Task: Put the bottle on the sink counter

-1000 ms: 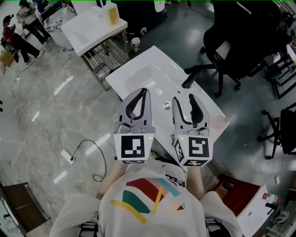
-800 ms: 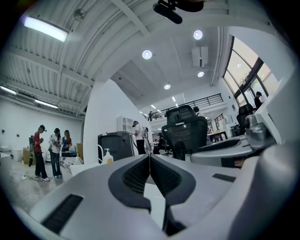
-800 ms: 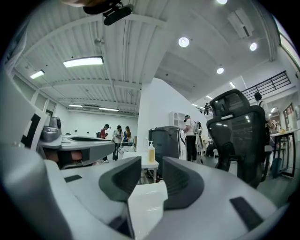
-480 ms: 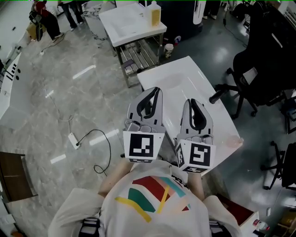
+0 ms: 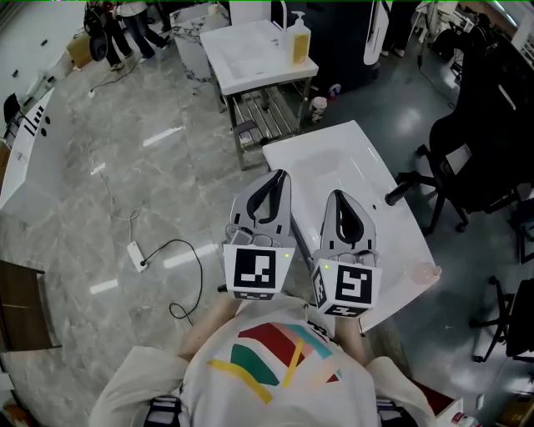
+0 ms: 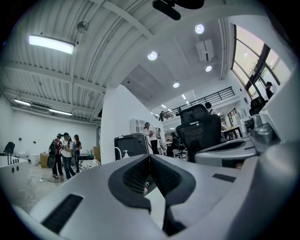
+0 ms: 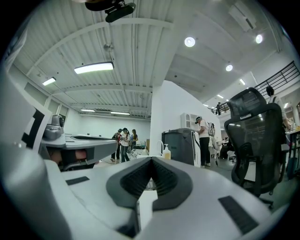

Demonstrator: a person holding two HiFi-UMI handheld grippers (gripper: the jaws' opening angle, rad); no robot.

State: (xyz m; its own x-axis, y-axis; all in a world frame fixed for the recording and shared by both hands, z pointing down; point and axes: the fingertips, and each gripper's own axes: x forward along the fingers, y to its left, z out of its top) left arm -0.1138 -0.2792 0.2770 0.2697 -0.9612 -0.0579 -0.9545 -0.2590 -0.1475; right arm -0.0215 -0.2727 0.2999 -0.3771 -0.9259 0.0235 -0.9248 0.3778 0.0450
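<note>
A yellow pump bottle (image 5: 299,42) stands on a far white sink counter (image 5: 250,50) at the top of the head view. It is small in the left gripper view (image 6: 125,154) and in the right gripper view (image 7: 166,153). A nearer white sink counter (image 5: 367,242) lies under and ahead of my grippers. My left gripper (image 5: 279,175) is shut with nothing in it, its jaws meeting at the tip (image 6: 150,157). Beside it, my right gripper (image 5: 336,196) is also shut and empty (image 7: 151,160). Both are held out in front of the person's chest, far from the bottle.
A black faucet (image 5: 399,190) sticks up on the near counter's right side. Black office chairs (image 5: 484,158) stand to the right. A cup (image 5: 318,107) sits on the floor between the counters. A cable and power strip (image 5: 133,254) lie at left. People (image 5: 125,25) stand far left.
The right gripper's jaws have closed from apart to shut. The view has shifted, so the far counter and its bottle now show more fully at the top.
</note>
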